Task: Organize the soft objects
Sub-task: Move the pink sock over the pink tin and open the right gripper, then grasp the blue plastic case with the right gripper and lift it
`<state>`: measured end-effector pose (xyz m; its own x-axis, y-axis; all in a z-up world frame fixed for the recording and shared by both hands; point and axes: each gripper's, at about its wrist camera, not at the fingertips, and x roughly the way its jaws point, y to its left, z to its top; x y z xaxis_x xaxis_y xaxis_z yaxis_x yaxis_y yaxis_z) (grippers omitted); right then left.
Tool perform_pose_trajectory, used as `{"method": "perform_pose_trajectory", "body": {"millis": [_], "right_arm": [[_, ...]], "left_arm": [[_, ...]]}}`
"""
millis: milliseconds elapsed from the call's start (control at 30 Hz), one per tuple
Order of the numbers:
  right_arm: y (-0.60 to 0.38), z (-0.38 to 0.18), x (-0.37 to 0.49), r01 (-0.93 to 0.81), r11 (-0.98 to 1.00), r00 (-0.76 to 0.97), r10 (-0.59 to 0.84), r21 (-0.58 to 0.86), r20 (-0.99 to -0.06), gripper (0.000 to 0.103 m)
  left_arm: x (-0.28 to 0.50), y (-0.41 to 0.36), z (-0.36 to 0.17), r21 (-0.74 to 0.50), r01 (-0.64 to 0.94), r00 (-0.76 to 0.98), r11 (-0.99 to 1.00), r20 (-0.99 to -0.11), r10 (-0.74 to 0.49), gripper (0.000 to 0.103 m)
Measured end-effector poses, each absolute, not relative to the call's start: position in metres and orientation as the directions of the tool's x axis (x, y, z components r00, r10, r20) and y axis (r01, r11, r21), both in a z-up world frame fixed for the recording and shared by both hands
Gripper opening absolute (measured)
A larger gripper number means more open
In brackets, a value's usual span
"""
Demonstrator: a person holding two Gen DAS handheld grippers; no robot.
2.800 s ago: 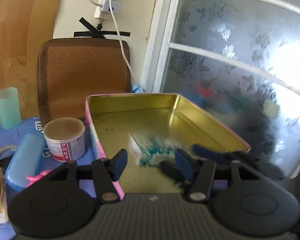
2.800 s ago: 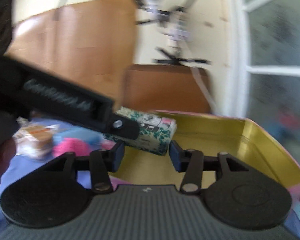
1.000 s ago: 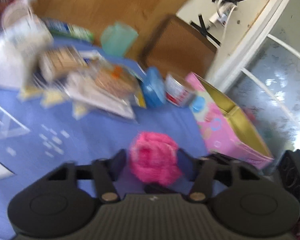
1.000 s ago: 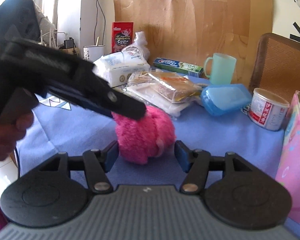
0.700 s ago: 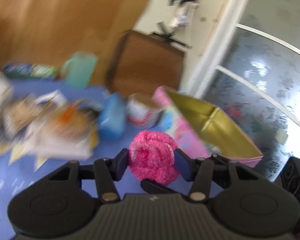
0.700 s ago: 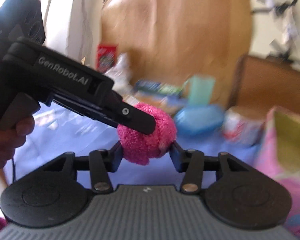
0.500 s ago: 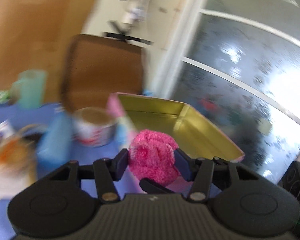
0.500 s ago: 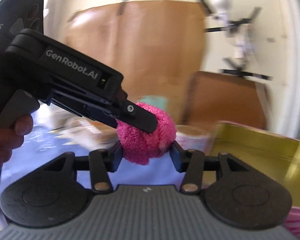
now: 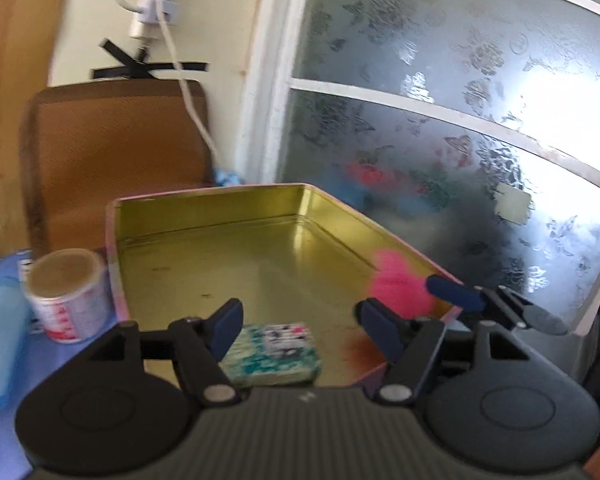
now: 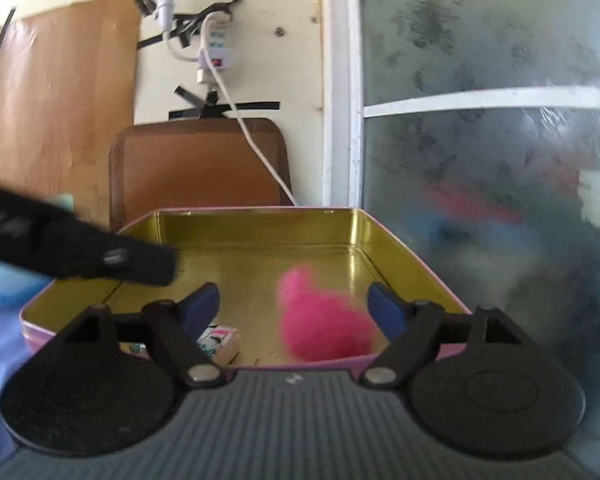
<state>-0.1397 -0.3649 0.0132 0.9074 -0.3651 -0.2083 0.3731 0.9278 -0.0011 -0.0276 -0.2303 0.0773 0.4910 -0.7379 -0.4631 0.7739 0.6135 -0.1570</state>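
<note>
Window glare blown out R; motion blur; fisheye edge warp, dark corners.

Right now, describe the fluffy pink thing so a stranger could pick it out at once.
Find the frosted glass window; in front of it sits an open tin with a gold inside and pink outside. In the tin's near right corner lies the pink pompom, blurred in both views. Its only neighbour inside is a flat green-and-white tissue packet; the pompom is round, fuzzy and hot pink.
</note>
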Motion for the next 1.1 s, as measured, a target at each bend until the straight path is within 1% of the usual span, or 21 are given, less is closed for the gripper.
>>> {"method": "perform_pose_trajectory", "body": {"millis": [67, 167, 233, 300, 333, 367, 400, 433, 533, 633, 667, 700, 733, 767, 800, 933, 1000, 1100], "right_arm": [[-0.362, 0.011, -0.136, 0.371, 0.929, 0.908, -0.365, -0.007, -0.205, 0.083], [-0.345, 0.013, -0.138, 0.325, 0.946, 0.934, -0.319, 0.012, -0.16, 0.082], [-0.329, 0.017, -0.14, 0.277, 0.961, 0.953, -0.276, -0.004, -0.126, 0.074], [-0.313, 0.019, -0.137, 0.211, 0.977, 0.971, -0.212, -0.026, -0.114, 0.056], [-0.306, 0.02, -0.134, 0.17, 0.985, 0.978, -0.172, -0.028, -0.119, 0.052], [-0.298, 0.021, -0.13, 0.121, 0.992, 0.984, -0.123, -0.026, -0.129, 0.044], [-0.291, 0.021, -0.128, 0.08, 0.996, 0.987, -0.083, -0.025, -0.14, 0.038], [-0.282, 0.023, -0.123, 0.039, 0.999, 0.987, -0.042, -0.025, -0.152, 0.038], [-0.251, 0.026, -0.106, -0.095, 0.995, 0.976, 0.09, -0.016, -0.198, 0.038], [-0.221, 0.026, -0.079, -0.218, 0.975, 0.935, 0.218, 0.034, -0.28, 0.039], [-0.212, 0.027, -0.068, -0.24, 0.969, 0.919, 0.246, 0.058, -0.307, 0.043], [-0.204, 0.027, -0.055, -0.255, 0.963, 0.904, 0.271, 0.091, -0.331, 0.05], [-0.199, 0.028, -0.044, -0.261, 0.957, 0.894, 0.289, 0.127, -0.343, 0.054], [-0.195, 0.028, -0.029, -0.255, 0.951, 0.885, 0.302, 0.173, -0.356, 0.063], [-0.194, 0.028, -0.016, -0.231, 0.949, 0.88, 0.297, 0.214, -0.371, 0.068], [-0.197, 0.023, 0.032, -0.091, 0.924, 0.858, 0.263, 0.372, -0.442, 0.069], [-0.195, 0.019, 0.051, -0.043, 0.916, 0.846, 0.246, 0.398, -0.473, 0.069], [-0.19, 0.008, 0.071, 0.001, 0.918, 0.813, 0.23, 0.396, -0.535, 0.069]], "left_arm": [[-0.027, -0.211, 0.078, -0.177, 0.753, 0.509, 0.634, -0.455, -0.731, 0.068], [-0.03, -0.178, 0.076, -0.179, 0.717, 0.556, 0.674, -0.437, -0.707, 0.068], [-0.031, -0.15, 0.07, -0.185, 0.677, 0.595, 0.712, -0.432, -0.678, 0.068], [-0.031, -0.123, 0.063, -0.202, 0.629, 0.63, 0.751, -0.435, -0.644, 0.068], [-0.031, -0.109, 0.059, -0.211, 0.6, 0.648, 0.772, -0.438, -0.624, 0.067], [-0.03, -0.091, 0.054, -0.223, 0.562, 0.67, 0.797, -0.443, -0.596, 0.067], [-0.029, -0.077, 0.05, -0.236, 0.524, 0.69, 0.818, -0.447, -0.57, 0.067], [-0.028, -0.062, 0.047, -0.248, 0.49, 0.706, 0.836, -0.45, -0.547, 0.067], [-0.021, -0.015, 0.033, -0.261, 0.348, 0.77, 0.9, -0.469, -0.433, 0.065], [-0.012, 0.018, 0.021, -0.257, 0.235, 0.812, 0.937, -0.479, -0.335, 0.065], [-0.008, 0.026, 0.017, -0.262, 0.207, 0.819, 0.943, -0.481, -0.313, 0.065], [-0.006, 0.033, 0.012, -0.287, 0.187, 0.822, 0.94, -0.478, -0.31, 0.065], [-0.003, 0.042, 0.009, -0.327, 0.175, 0.818, 0.928, -0.477, -0.322, 0.065], [-0.002, 0.049, 0.009, -0.366, 0.178, 0.818, 0.913, -0.461, -0.345, 0.065], [-0.004, 0.054, 0.01, -0.381, 0.18, 0.832, 0.907, -0.433, -0.346, 0.065], [-0.004, 0.054, 0.01, -0.373, 0.202, 0.841, 0.905, -0.408, -0.356, 0.065], [-0.004, 0.049, 0.011, -0.358, 0.22, 0.844, 0.907, -0.397, -0.361, 0.067], [-0.012, 0.044, 0.011, -0.346, 0.236, 0.848, 0.908, -0.383, -0.366, 0.067]]}}
